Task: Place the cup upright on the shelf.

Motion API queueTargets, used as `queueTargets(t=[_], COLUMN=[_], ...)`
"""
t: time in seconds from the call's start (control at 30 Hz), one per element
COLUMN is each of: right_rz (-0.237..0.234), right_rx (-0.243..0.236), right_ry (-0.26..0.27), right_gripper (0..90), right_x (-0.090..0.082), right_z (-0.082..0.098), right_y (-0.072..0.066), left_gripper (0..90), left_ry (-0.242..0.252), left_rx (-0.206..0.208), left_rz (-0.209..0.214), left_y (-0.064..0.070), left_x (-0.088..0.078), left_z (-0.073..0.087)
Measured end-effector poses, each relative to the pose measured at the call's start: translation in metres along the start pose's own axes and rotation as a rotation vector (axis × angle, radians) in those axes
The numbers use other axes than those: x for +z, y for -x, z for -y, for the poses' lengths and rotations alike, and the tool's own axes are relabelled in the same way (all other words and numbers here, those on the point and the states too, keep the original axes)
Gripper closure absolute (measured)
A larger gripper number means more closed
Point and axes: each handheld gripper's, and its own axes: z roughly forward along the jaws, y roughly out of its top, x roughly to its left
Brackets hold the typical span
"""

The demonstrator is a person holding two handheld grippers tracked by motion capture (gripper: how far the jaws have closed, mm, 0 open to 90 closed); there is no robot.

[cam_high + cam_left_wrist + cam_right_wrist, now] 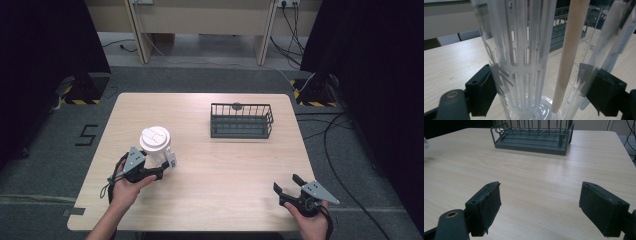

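While left gripper (162, 171) clamps clear plastic tumbler with white lid (155, 141) low for stability, right gripper (289, 186) idles agape, near dark wire basket (242, 121).

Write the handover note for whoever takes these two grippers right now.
Left gripper: jaws on either side of the clear cup with the white lid, low on its wall; whether they grip it I cannot tell. The cup stands upright on the table, left of centre.
Right gripper: open, empty, low at the near right.
Wire basket: far right of centre, untouched.
Done: cup reached. Left: probably lift it and move it, perhaps to the basket.
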Motion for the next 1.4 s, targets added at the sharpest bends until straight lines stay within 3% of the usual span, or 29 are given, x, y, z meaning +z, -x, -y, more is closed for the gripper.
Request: queueTargets(t=[1.4], right_rz=[-0.004], right_rx=[-0.001], right_ry=[-0.001], right_gripper=[18.2], right_x=[0.0], right_z=[0.0], right_y=[-0.001], left_gripper=[17.9], left_ry=[0.036], left_rx=[0.036], left_rz=[0.068], left_y=[0.027], left_x=[0.044], left_z=[-0.039])
